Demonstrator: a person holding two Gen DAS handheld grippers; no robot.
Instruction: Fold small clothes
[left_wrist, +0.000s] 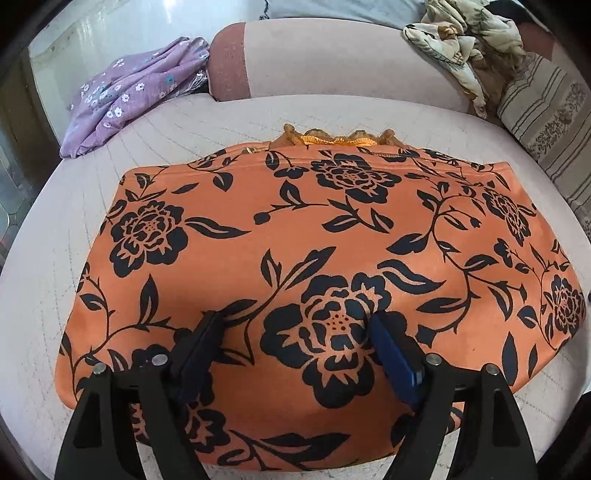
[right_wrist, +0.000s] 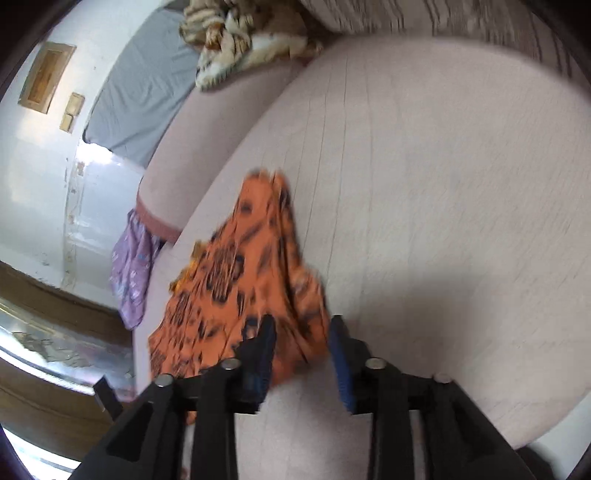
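Note:
An orange garment with black flowers (left_wrist: 295, 240) lies spread flat on the pale cushion (left_wrist: 44, 295). My left gripper (left_wrist: 295, 332) hovers open over its near edge, fingers wide apart, holding nothing. In the blurred right wrist view the same orange garment (right_wrist: 243, 280) is bunched at its near end. My right gripper (right_wrist: 301, 339) stands open with that bunched end of the cloth between its fingers, not clamped.
A purple flowered cloth (left_wrist: 125, 96) lies at the cushion's back left, also in the right wrist view (right_wrist: 133, 273). A cream patterned cloth (left_wrist: 461, 44) is heaped at the back right. A striped pillow (left_wrist: 546, 118) lies at the right. A padded backrest (left_wrist: 314, 59) runs behind.

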